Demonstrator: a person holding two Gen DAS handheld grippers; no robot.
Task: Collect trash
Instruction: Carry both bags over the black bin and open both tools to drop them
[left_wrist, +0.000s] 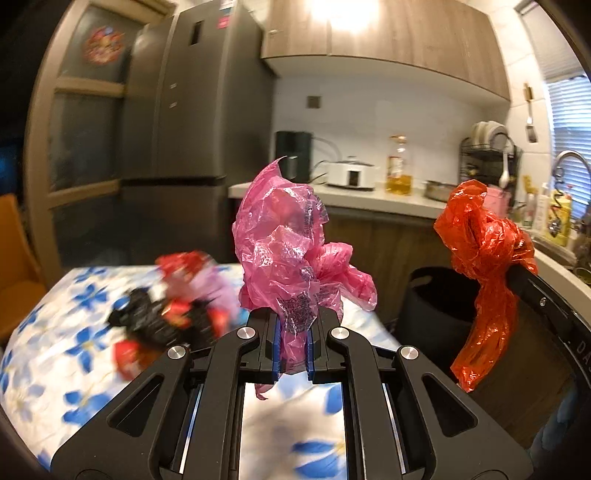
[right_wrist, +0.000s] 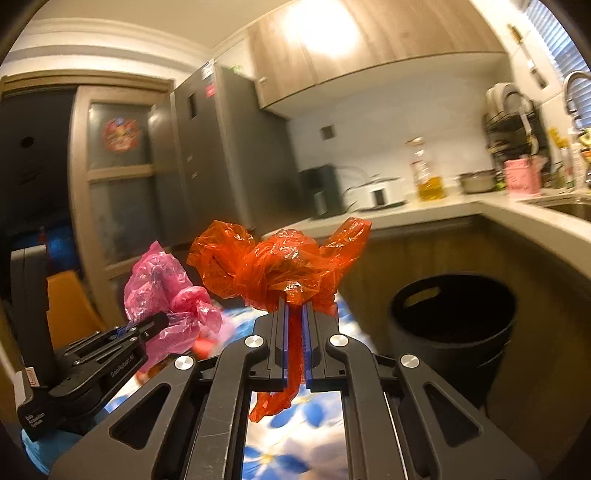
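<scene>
The right gripper (right_wrist: 294, 325) pinches an orange plastic bag (right_wrist: 277, 266) above the floral tablecloth (right_wrist: 295, 439), black bin (right_wrist: 452, 328) nearby.

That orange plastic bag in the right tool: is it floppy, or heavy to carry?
The orange plastic bag is probably floppy and very light: it is thin, crinkled film, and its tail droops below the right tool. Being glossy, it may slip.
</scene>
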